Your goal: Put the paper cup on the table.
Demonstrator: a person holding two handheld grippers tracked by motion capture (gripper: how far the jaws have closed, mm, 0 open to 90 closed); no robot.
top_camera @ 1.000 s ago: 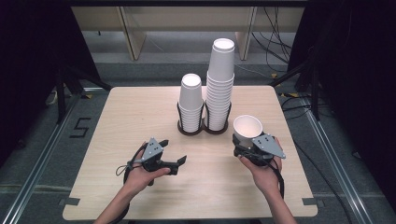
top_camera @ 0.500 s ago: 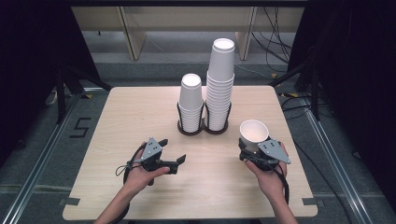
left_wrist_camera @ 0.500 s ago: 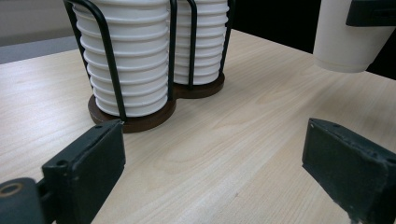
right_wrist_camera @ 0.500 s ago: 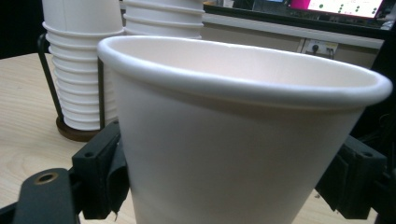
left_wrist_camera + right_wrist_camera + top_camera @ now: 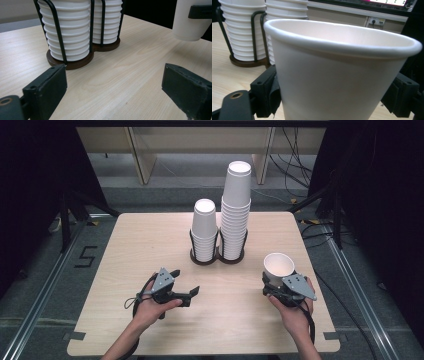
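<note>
Now holding a smooth white paper cup [image 5: 278, 266], round with a rolled rim, upright between the black pads of the right gripper [image 5: 278, 287], above the pale wooden table [image 5: 125, 255]. Squeezed at both sides. Open wide and empty: left gripper [image 5: 192, 296], resting near the ribbed cup stacks [image 5: 235, 215] in a wire holder [image 5: 217, 256].

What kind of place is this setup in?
Likely a lab or data-recording bay, not a kitchen: a bare wooden table ringed by dark curtains, loose cables on the floor, and paper cup stacks in a wire holder.
</note>
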